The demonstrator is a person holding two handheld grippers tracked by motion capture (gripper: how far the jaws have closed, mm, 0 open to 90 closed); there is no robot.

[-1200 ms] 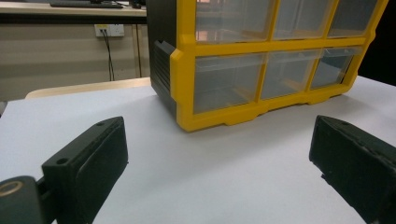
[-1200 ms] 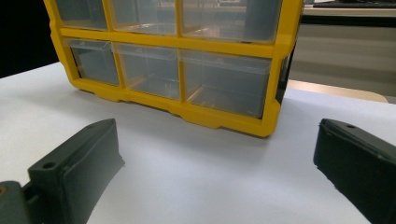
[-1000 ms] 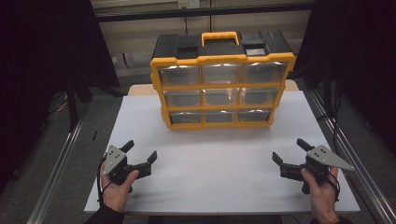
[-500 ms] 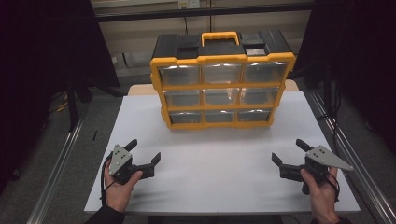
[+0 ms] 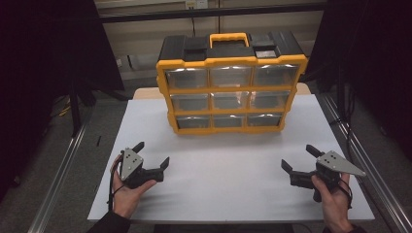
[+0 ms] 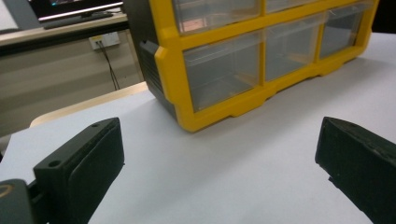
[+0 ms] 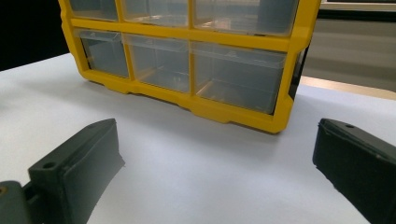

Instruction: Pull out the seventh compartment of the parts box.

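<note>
While both tongs gape empty, the drawer organizer (image 5: 228, 85) well beyond left tongs (image 5: 153, 155) and right tongs (image 5: 299, 159).

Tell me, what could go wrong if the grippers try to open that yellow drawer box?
The drawer box stands upright and free on the white table, so a pull on a high drawer might tip or slide it. The clear drawers look smooth, so the open left gripper or right gripper could slip off.

Lab or workshop bench: white table (image 5: 233, 170) with aluminium rails (image 5: 58, 174), dark curtains at 9 and 3 o'clock, wall socket (image 6: 103, 41), monitor (image 6: 70, 9) at 11.
</note>
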